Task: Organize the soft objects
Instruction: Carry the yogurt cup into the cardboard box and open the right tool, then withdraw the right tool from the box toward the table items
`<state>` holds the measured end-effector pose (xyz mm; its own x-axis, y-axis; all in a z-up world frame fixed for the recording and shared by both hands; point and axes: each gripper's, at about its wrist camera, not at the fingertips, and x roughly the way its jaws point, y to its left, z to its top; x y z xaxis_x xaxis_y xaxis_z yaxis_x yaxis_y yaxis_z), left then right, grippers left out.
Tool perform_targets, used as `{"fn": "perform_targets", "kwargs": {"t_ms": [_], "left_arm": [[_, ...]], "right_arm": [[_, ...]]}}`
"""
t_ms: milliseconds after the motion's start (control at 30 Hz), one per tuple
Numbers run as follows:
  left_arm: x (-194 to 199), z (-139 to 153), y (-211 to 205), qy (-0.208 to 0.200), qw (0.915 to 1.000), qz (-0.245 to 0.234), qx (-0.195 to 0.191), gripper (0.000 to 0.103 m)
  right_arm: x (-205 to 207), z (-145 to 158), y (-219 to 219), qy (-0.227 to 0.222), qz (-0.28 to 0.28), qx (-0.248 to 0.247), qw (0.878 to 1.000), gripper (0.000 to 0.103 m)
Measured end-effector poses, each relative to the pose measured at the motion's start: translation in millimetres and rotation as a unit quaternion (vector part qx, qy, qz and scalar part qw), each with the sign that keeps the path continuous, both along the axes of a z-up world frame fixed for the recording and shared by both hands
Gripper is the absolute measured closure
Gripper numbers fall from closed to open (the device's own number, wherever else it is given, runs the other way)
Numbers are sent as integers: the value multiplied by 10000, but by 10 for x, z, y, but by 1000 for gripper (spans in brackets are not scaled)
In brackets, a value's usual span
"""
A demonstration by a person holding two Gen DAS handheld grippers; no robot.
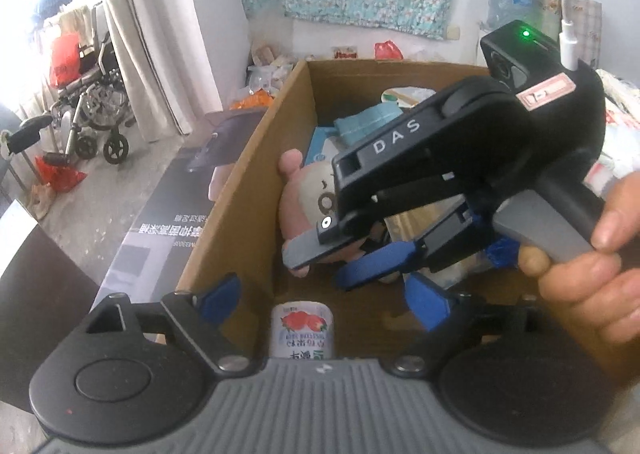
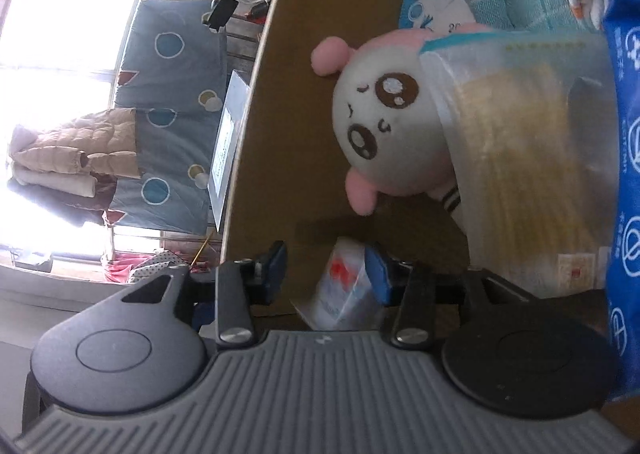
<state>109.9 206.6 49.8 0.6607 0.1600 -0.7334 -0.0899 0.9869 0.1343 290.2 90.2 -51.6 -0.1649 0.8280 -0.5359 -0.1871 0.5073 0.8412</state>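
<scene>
A cardboard box (image 1: 248,174) holds soft things. A white and pink plush toy (image 1: 308,194) lies inside against the left wall, face up in the right wrist view (image 2: 384,126). A clear bag of yellowish sheets (image 2: 520,158) lies over its body. A teal cloth (image 1: 368,122) lies further back. A small packet with red fruit print (image 1: 302,330) lies at the box's near end, also shown in the right wrist view (image 2: 344,282). My left gripper (image 1: 324,302) is open above that packet. My right gripper (image 2: 326,266) is open inside the box, over the plush in the left wrist view (image 1: 332,262).
A blue printed bag (image 2: 624,174) lies at the box's right side. A dark printed flat carton (image 1: 172,206) lies on the floor left of the box. A wheelchair (image 1: 92,94) stands by the curtain at far left. Clutter lies beyond the box's far wall.
</scene>
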Motion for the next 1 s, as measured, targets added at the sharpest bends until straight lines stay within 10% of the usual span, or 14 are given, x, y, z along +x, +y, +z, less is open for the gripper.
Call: {"fn": "perform_targets", "kwargs": {"t_ms": [600, 833, 1000], "left_arm": [[-546, 401, -199, -815, 9951, -301, -473, 10], [-841, 501, -908, -1432, 9749, -1479, -848, 5], [-909, 406, -1618, -1445, 9515, -2513, -1028, 5]], "right_arm": [[-282, 693, -801, -787, -261, 741, 9938, 34], [-951, 998, -2204, -1672, -1318, 1529, 9650, 19], [-1601, 1037, -3477, -2427, -2728, 1091, 9245, 17]]}}
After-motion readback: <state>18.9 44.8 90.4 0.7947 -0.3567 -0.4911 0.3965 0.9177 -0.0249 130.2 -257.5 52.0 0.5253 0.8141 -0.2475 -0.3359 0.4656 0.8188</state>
